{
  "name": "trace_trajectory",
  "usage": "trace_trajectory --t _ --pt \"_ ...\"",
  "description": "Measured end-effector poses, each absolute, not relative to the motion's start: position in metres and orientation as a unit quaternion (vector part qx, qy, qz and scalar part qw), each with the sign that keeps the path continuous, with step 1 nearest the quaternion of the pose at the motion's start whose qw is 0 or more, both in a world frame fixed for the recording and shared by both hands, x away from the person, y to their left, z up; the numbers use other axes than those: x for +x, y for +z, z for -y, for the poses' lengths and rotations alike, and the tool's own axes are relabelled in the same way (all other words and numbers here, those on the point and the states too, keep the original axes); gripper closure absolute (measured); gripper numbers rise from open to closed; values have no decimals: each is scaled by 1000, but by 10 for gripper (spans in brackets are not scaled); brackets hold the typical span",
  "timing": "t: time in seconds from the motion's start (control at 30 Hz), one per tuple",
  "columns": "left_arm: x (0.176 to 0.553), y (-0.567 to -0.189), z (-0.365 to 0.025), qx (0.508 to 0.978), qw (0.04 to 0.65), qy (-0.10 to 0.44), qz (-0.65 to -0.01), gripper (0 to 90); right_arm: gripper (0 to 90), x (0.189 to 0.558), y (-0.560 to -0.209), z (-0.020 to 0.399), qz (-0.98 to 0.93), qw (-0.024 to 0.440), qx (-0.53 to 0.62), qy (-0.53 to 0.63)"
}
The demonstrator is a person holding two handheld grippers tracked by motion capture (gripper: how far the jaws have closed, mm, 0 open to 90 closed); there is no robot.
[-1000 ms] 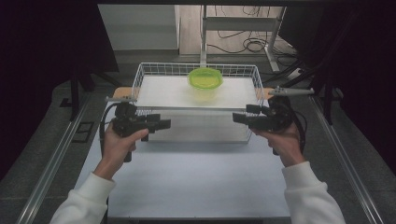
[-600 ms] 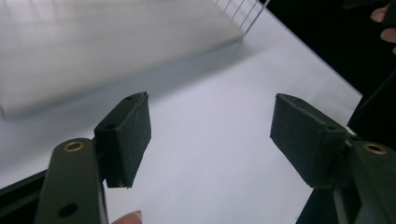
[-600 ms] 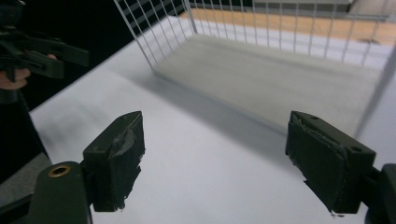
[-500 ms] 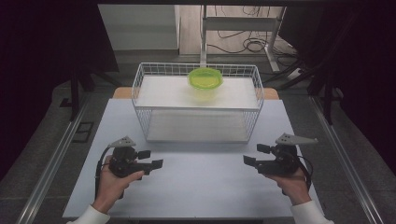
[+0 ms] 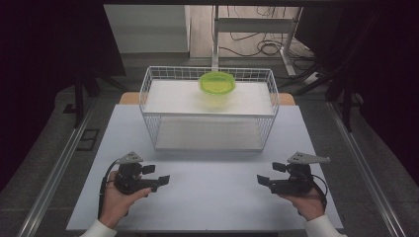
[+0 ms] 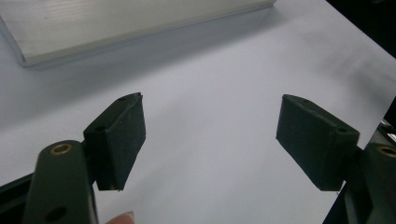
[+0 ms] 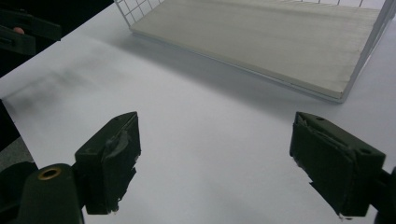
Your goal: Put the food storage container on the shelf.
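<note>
A green lidded bowl (image 5: 217,85) stands on the upper shelf of a white wire basket (image 5: 270,129) at the back of the white table (image 5: 212,212). My left gripper (image 5: 158,174) rests low over the table's front left and points right. Its jaws have just been opening and now stand open, with bare tabletop between them (image 6: 211,112). My right gripper (image 5: 268,173) sits at the front right and points left. Its jaws have also just been opening and stand open with nothing between them (image 7: 215,126). The basket's pale bottom board (image 7: 261,42) lies ahead of the right gripper.
Metal rails (image 5: 54,173) run along both sides of the table. A grey post (image 5: 216,44) rises behind the basket, with cables on the floor beyond. The basket board's edge (image 6: 116,28) shows at the top of the left gripper view.
Both hands came down and back from in front of the basket to the table's front edge. Both pairs of jaws stand a little wider than before.
</note>
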State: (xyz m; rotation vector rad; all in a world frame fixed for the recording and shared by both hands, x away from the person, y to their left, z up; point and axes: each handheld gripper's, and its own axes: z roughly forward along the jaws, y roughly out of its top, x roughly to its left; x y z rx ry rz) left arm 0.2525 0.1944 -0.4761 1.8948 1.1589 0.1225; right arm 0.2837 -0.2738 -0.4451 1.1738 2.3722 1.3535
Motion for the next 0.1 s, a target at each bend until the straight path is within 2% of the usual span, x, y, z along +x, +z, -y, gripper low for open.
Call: trace_trajectory --t 0.1 --pt "253 -478 -192 768 438 53 -465 231 134 285 -447 273 -796 88 394 452"
